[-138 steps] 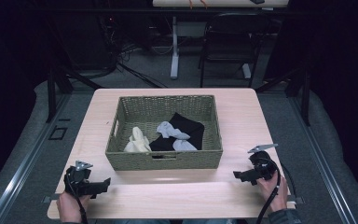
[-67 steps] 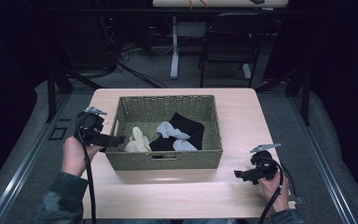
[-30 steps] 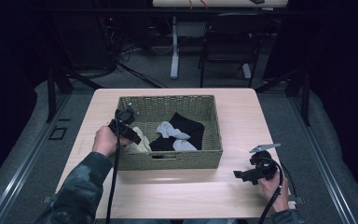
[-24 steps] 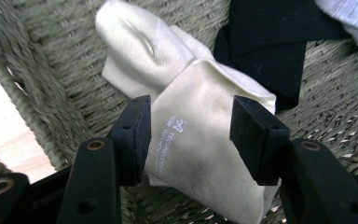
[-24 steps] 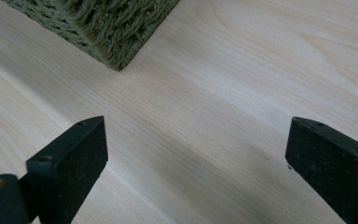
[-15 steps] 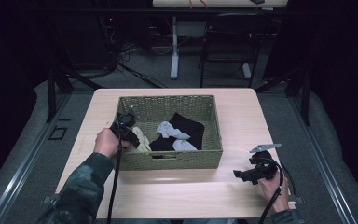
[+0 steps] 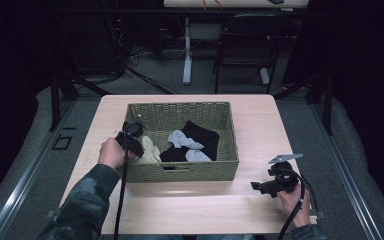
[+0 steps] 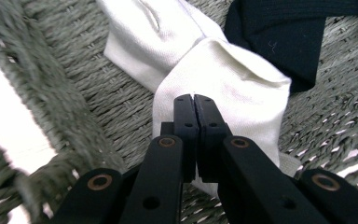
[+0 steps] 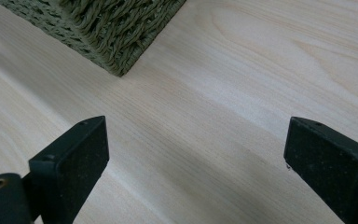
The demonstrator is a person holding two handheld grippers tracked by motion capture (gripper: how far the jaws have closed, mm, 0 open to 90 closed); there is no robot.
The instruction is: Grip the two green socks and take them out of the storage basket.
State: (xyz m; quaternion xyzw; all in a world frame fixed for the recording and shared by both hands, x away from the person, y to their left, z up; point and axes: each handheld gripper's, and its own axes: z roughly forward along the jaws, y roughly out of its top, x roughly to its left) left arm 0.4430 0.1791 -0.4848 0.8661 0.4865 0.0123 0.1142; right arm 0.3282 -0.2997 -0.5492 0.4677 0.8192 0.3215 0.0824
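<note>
A woven green basket (image 7: 180, 170) stands mid-table and holds socks. A cream sock (image 7: 150, 150) lies at its left end. My left gripper (image 7: 140, 147) reaches in over the left wall. In the left gripper view its jaws are pressed together, pinching a raised fold of the cream sock (image 8: 233, 79) at the tips of the gripper (image 8: 195, 99). My right gripper (image 7: 256, 186) rests low over the table's front right, pointing left. Its jaws stand wide apart over bare wood, with nothing in the gripper (image 9: 196, 144).
A black sock (image 7: 200, 135) and light grey socks (image 7: 182, 140) lie in the basket's middle and right. The black sock (image 8: 279, 42) touches the cream one. The basket's near right corner (image 9: 116, 28) lies ahead of the right gripper. Chairs and cables stand beyond the table (image 7: 180, 210).
The left hand rose from the table's front left, swung over the basket's left wall and dropped onto the cream sock, where its jaws closed. The right gripper stayed still.
</note>
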